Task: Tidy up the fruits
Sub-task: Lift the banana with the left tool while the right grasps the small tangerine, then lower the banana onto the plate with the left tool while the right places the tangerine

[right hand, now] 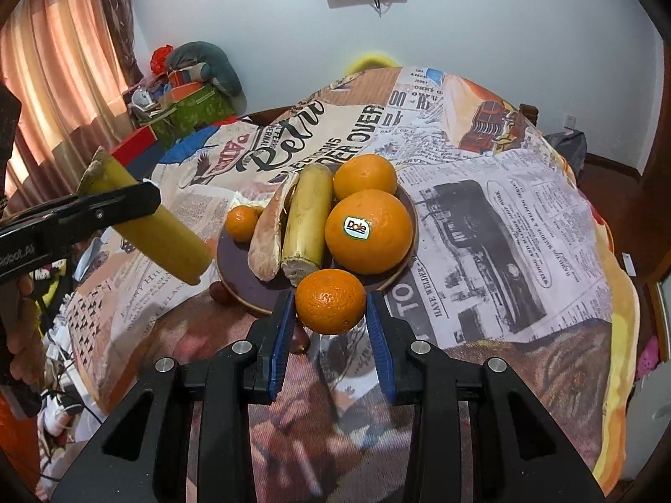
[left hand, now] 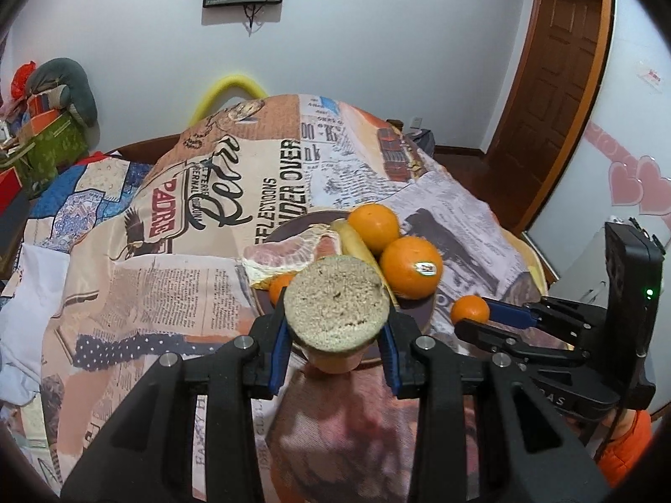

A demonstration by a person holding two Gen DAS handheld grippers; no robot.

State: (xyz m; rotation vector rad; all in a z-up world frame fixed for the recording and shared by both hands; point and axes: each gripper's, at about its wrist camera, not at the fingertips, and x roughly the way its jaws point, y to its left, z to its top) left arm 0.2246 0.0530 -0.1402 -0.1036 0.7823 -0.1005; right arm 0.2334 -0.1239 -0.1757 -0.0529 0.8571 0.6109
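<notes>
The left hand-held gripper [left hand: 335, 327] is pinching a yellow sugarcane piece [right hand: 159, 226]. It is holding the piece up in the air, just to the left of the brown plate [right hand: 247, 289]. The piece's long side is pointing down at a slant toward the plate.

The right hand-held gripper [right hand: 331, 322] is squeezing a small orange [right hand: 330, 302], right at the plate's near edge. This hand looks nearer to the plate.

On the plate, two big oranges [right hand: 369, 230], another sugarcane piece [right hand: 304, 222], a pomelo slice [right hand: 268, 239] and a tiny orange [right hand: 242, 222] are lying close together. The plate is sitting on the table [right hand: 503, 209].
</notes>
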